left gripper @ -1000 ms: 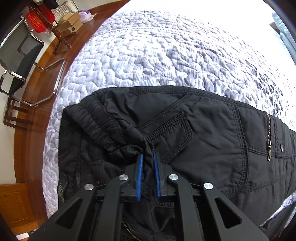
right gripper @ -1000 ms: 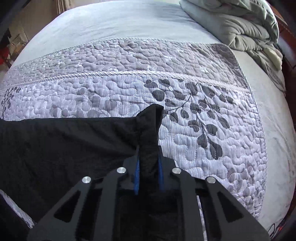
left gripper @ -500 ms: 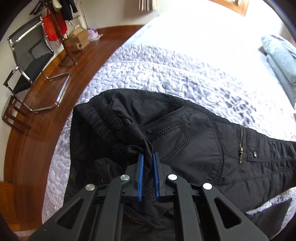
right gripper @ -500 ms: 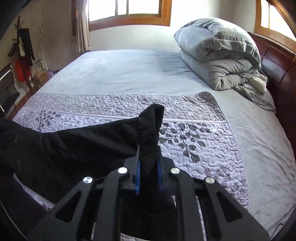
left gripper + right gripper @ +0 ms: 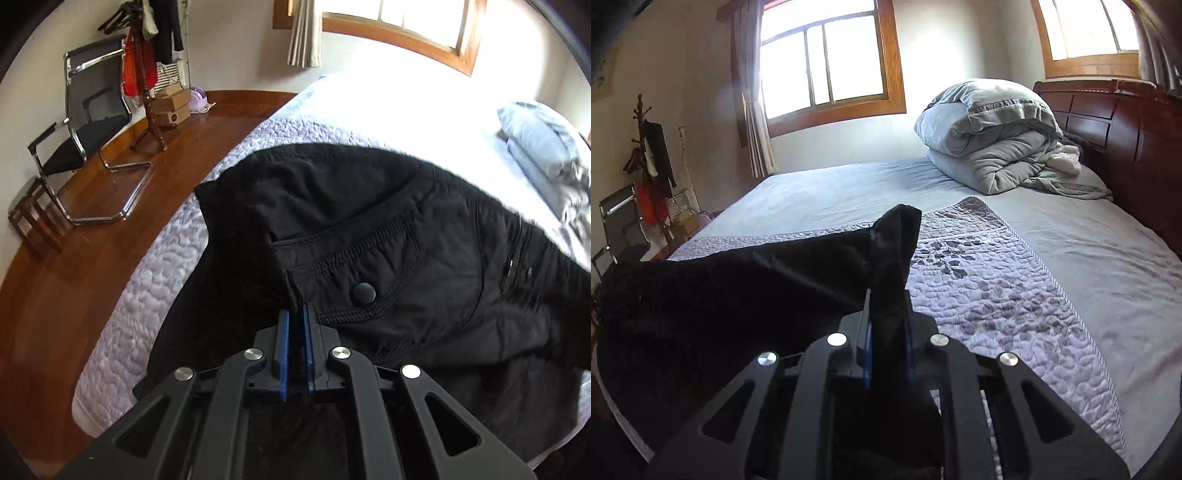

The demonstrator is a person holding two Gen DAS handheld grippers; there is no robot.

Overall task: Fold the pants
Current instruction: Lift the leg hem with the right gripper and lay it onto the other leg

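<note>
A: What stands at the left side of the room?

B: In the left wrist view I see one chair with a chrome frame on the wooden floor, then one coat rack with clothes on it, and a few boxes stacked just beside its foot. One curtain hangs beside a window.

A: And the pants?

B: The pants are black, one pair. They are lifted over the bed and stretch between the two tools. They cover much of the quilt in this view. I can count one pocket flap with one snap button, and one zipper further right.

A: How is the left tool?

B: The left tool is nearly closed, and its blue pads pinch a fold of the pants beside the pocket flap.

A: The right one?

B: The right tool is also narrow and grips a bunched end of the pants, which sticks up above the pads. This black cloth hides the left part of the quilt.

A: What is further right?

B: One folded duvet lies near the dark headboard. This view shows two windows.
</note>
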